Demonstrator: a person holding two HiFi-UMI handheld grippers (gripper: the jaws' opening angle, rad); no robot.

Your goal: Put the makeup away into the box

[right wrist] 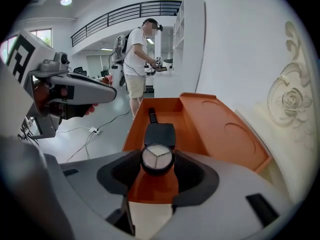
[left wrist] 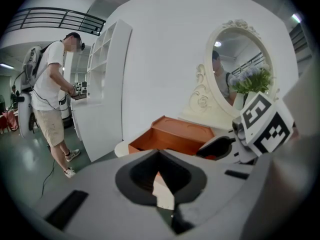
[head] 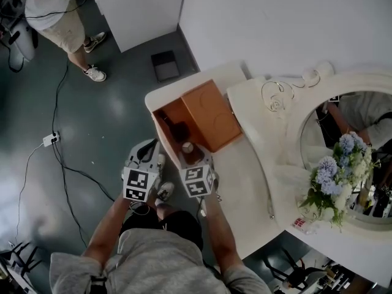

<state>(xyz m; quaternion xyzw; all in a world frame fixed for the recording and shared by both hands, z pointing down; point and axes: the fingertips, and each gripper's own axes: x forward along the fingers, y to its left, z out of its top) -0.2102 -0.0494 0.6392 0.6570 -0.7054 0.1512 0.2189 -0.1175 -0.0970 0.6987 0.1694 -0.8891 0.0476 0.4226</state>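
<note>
**A:** Entry one, the bottle. Location?

**B:** Bottle: in the right claw, pads pressed on its round cap from both sides. Grasped, resting on nothing.

**A:** Lie of it?

**B:** The cap faces back at the claw. The dark body seems to run forward and down from the cap, so the long axis roughly follows the claw's own line, toward the box floor.

**A:** Entry two, the box.

**B:** Box: orange, on the white bench, with the lid thrown open to the right. The bottle hangs over the near end, inside the near rim. Bare box floor lies directly below and just ahead of the claw.

**A:** Contents so far?

**B:** One slim dark item at the far end, apart from the bottle. No view shows what it is.

**A:** Entry three, the other claw.

**B:** Left claw: clenched, tips together, nothing between them. It stands left of the right claw, off the bench edge over the grey floor, and is the farther of the two from the box.

**A:** Governing relation?

**B:** Box floor beneath the bottle, right hand nearer. By my reading, what remains is a short straight descent, then release.
</note>
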